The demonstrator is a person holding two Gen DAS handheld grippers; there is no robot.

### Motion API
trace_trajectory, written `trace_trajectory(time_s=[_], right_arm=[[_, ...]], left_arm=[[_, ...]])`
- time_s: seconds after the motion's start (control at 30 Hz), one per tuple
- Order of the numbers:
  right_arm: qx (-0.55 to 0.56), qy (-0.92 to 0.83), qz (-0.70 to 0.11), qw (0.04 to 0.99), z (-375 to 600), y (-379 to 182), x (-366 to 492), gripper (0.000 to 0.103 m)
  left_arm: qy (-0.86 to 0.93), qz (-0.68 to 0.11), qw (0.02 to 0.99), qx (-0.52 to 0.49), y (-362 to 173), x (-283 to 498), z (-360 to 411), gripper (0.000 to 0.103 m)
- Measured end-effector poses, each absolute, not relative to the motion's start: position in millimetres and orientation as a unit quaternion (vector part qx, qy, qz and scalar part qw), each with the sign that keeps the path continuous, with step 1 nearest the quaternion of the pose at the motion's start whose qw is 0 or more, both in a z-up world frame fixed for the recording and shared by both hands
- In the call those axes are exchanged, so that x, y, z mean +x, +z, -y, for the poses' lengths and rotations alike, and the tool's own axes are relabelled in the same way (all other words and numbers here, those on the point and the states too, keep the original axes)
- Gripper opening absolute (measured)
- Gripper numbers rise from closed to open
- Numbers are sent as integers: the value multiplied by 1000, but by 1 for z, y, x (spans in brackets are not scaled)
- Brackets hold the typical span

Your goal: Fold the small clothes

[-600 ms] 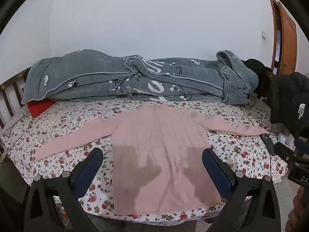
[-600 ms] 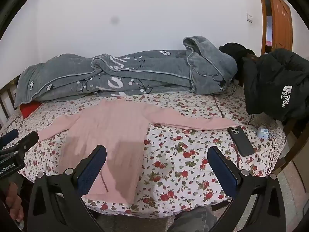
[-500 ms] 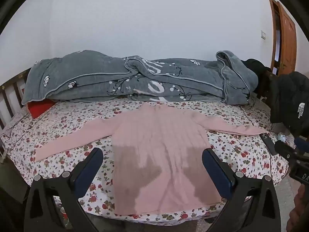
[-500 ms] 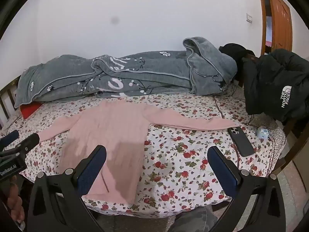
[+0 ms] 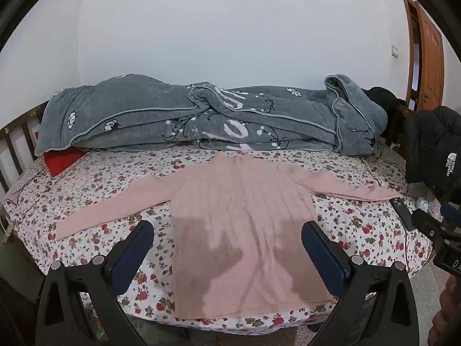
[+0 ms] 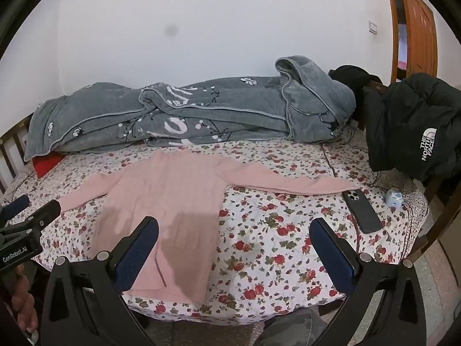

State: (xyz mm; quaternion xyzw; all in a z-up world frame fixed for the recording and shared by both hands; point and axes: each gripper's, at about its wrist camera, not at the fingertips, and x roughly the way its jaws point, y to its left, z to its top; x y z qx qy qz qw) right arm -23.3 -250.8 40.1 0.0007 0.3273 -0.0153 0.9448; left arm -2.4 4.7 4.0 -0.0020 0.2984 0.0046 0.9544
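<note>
The soft pink knitted sweater (image 5: pixel 242 225) lies flat on the flowery bed sheet (image 6: pixel 288 230) with both sleeves stretched out, ready to fold, and the left gripper (image 5: pixel 227 248) and right gripper (image 6: pixel 234 240) hang above it, spread wide and holding nothing.

A sweater (image 5: pixel 239 216) is spread flat on the bed (image 5: pixel 95 173), sleeves stretched out to either side. Behind it, a quilt (image 5: pixel 201 121) is heaped along the wall. A phone (image 6: pixel 361 210) is laid beyond the right sleeve's end, with a jacket (image 6: pixel 412 127) behind it.
</note>
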Motion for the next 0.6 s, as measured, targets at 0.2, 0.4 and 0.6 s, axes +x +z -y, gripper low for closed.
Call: trace_trajectory(time_s=[0.2, 0.4, 0.6], right_arm=[[1, -14, -326, 945, 248, 41, -24, 103], [0, -15, -323, 946, 246, 44, -25, 103], [4, -14, -322, 947, 246, 45, -26, 103]], left_arm=[[7, -299, 954, -3, 6, -2, -5, 103], [8, -299, 954, -3, 6, -4, -4, 103], [9, -296, 955, -1, 7, -6, -4, 103]])
